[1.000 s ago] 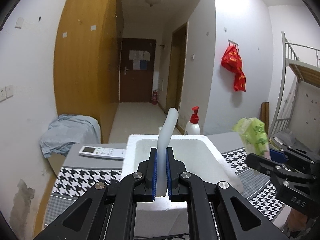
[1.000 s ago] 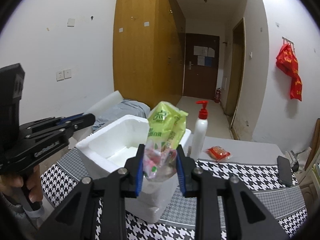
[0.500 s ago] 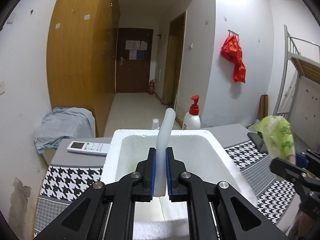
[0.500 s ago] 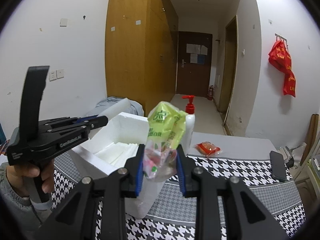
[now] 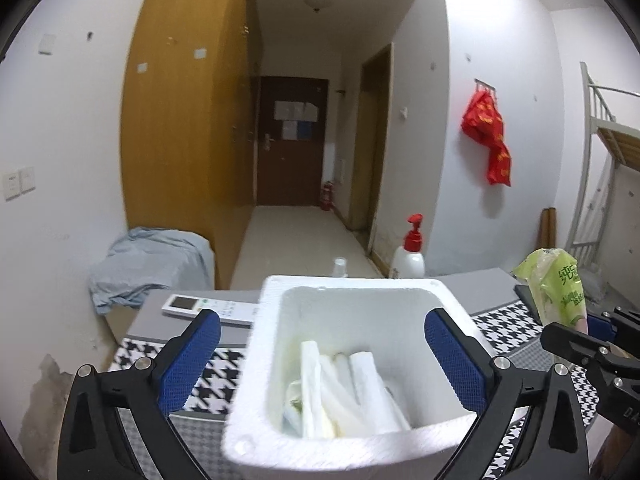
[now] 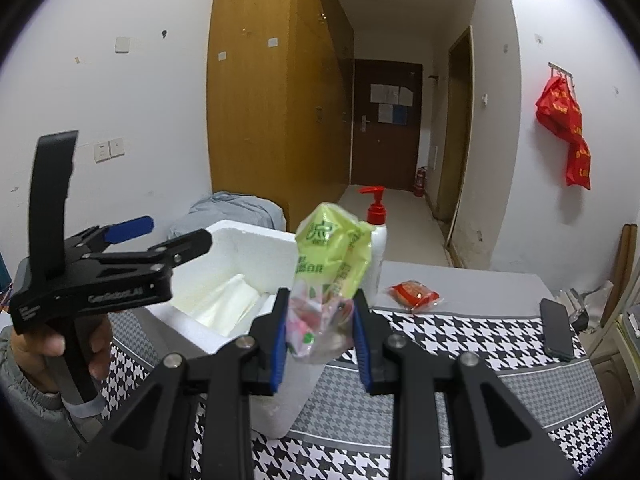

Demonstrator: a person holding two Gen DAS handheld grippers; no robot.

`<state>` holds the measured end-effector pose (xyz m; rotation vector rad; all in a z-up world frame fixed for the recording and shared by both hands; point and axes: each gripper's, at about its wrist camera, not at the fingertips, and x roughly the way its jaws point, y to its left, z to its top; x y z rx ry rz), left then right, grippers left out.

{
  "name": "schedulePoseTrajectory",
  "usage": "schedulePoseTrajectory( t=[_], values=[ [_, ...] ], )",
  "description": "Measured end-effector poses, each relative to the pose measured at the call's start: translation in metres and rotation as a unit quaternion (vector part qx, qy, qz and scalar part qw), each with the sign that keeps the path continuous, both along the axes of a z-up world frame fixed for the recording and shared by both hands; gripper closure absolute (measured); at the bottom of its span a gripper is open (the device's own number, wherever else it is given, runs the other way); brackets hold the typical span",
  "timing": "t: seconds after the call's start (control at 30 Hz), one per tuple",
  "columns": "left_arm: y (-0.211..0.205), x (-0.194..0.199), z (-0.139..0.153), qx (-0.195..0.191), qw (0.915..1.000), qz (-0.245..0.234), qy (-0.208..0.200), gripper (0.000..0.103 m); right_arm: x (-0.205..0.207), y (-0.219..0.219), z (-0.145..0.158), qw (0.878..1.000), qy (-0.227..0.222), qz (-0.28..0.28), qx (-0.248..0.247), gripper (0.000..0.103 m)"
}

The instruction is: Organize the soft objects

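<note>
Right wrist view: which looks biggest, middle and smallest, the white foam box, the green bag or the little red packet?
1. white foam box
2. green bag, though it sits nearest the camera in the right gripper, so it looks bigger than it is
3. red packet

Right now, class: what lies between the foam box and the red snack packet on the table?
The pump bottle stands between the foam box and the red snack packet, partly behind the held green bag; right wrist view.
</note>
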<state>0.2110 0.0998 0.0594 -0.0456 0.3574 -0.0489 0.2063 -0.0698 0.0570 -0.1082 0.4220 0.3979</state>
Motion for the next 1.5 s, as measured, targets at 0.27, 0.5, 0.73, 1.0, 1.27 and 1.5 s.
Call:
schedulePoseTrajectory(
  t=[0.27, 0.5, 0.73, 1.0, 1.27, 1.5],
  values=[
    [0.023, -0.028, -0.004, 0.014, 0.9981, 0.059, -0.014, 0.001, 0.009, 0.021, 0.003, 0.999, 0.009, 0.030, -0.004, 0.071],
    [0.049, -0.042, -0.014, 0.015, 0.9938, 0.110, -0.007, 0.001, 0.021, 0.045, 0.003, 0.999, 0.014, 0.048, -0.019, 0.071],
    [0.062, -0.057, -0.024, 0.011, 0.9882, 0.153, -0.009, 0.001, 0.039, 0.063, 0.002, 0.997, 0.017, 0.067, -0.032, 0.071],
    [0.070, -0.065, -0.031, 0.011, 0.9852, 0.171, -0.007, 0.001, 0.071, 0.074, -0.004, 0.996, 0.044, 0.061, -0.038, 0.068],
    [0.068, -0.068, -0.030, 0.010, 0.9858, 0.168, -0.006, 0.001, 0.079, 0.079, -0.007, 0.995, 0.067, 0.064, -0.047, 0.033],
    [0.062, -0.076, -0.026, 0.010, 0.9868, 0.161, -0.012, 0.001, 0.062, 0.070, -0.002, 0.996, 0.053, 0.065, -0.039, 0.033]
  ],
)
